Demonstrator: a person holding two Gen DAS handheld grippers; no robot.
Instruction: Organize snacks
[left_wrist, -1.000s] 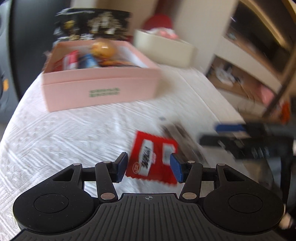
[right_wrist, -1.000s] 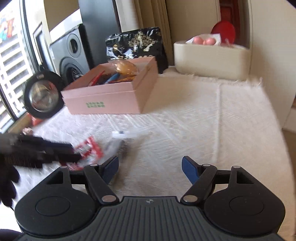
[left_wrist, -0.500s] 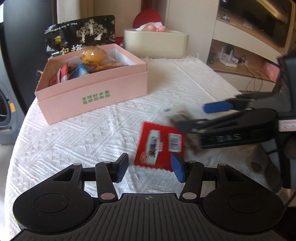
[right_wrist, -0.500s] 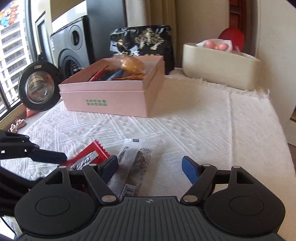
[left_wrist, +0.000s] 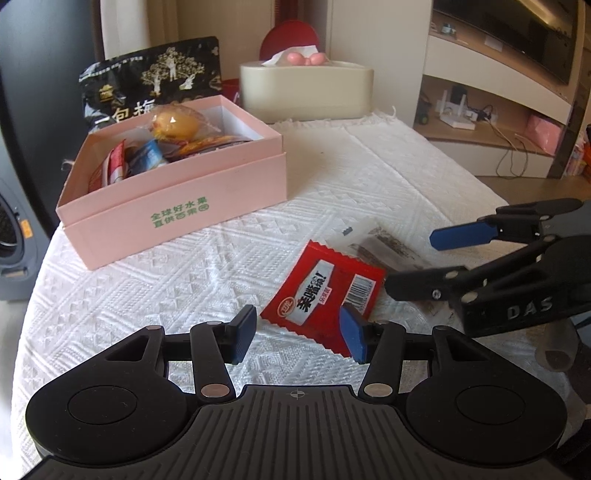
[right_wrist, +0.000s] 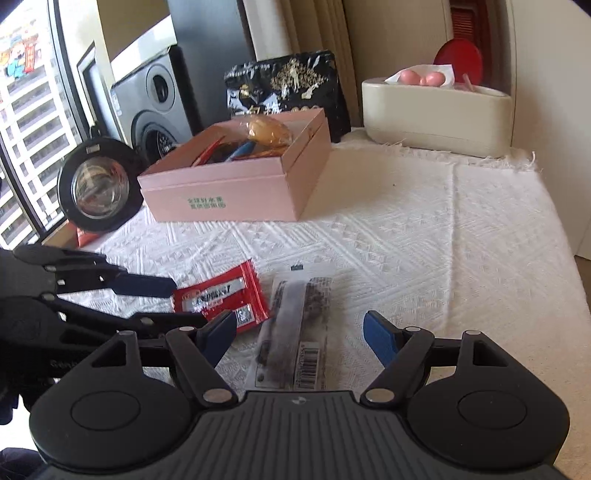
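Observation:
A red snack packet (left_wrist: 325, 291) lies flat on the white cloth, partly on a long clear packet with a dark bar inside (left_wrist: 388, 247). My left gripper (left_wrist: 299, 338) is open just short of the red packet. My right gripper (right_wrist: 301, 332) is open with the clear packet (right_wrist: 299, 328) lying between its fingers on the cloth; the red packet (right_wrist: 221, 299) is to its left. The pink box (left_wrist: 177, 206) holds several snacks at the back left. The right gripper's fingers (left_wrist: 461, 236) show at the right of the left wrist view.
A black snack bag (left_wrist: 155, 81) stands behind the pink box (right_wrist: 243, 192). A cream tissue holder (left_wrist: 306, 88) sits at the table's back. A round black-rimmed glass object (right_wrist: 99, 184) stands at the left edge in the right wrist view. The table edge drops off at right.
Both grippers have moved in toward the two packets. The right gripper now straddles the clear packet, which a second ago was further ahead. Both stayed open.

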